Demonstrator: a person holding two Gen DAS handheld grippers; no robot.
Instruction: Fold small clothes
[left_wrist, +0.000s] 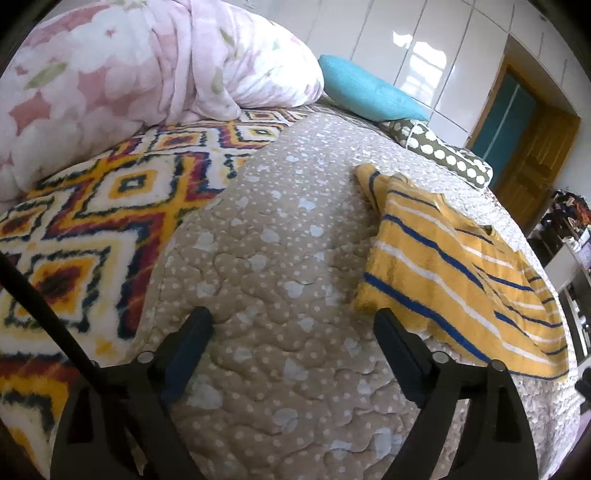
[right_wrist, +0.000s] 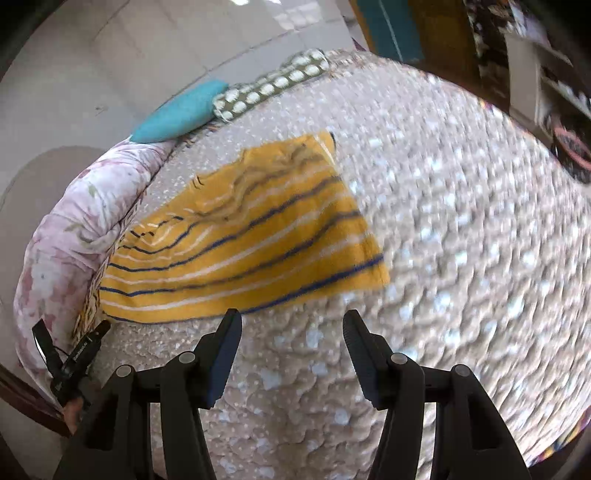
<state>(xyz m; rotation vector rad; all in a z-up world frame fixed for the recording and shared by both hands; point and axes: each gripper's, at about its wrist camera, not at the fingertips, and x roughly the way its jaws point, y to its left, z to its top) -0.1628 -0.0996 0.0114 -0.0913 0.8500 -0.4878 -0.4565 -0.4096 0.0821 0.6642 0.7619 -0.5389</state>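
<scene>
Two grippers, both empty. Left gripper (left_wrist: 291, 321) has its jaws spread wide over bare quilt (left_wrist: 280, 229), nothing between them. Right gripper (right_wrist: 291, 325) also released, jaws apart, hovering just off the near hem of the garment; its view is blurred, so fine detail there is uncertain.

Task item: yellow striped shirt (left_wrist: 454, 258), lying flat on the beige dotted quilt, toward the side of the bed nearest the door (left_wrist: 535, 147). It looks partly folded: one long side is doubled over, with a bunched bit at the end toward the teal pillow (left_wrist: 365, 88). Patterned blanket (left_wrist: 96, 206) and pink floral duvet (left_wrist: 122, 66) occupy the opposite side of the bed, well apart from the shirt.

Step in hand, judged: reach in for the next fold.

Notes for doing it well:
- Take both corners of one short edge, one gripper each, pinching all layers.
- Lift just clear of the quilt, keep the edge taut.
- Carry across to meet the far edge, align stripes.
- Release only once the cloth lies flat.
</scene>
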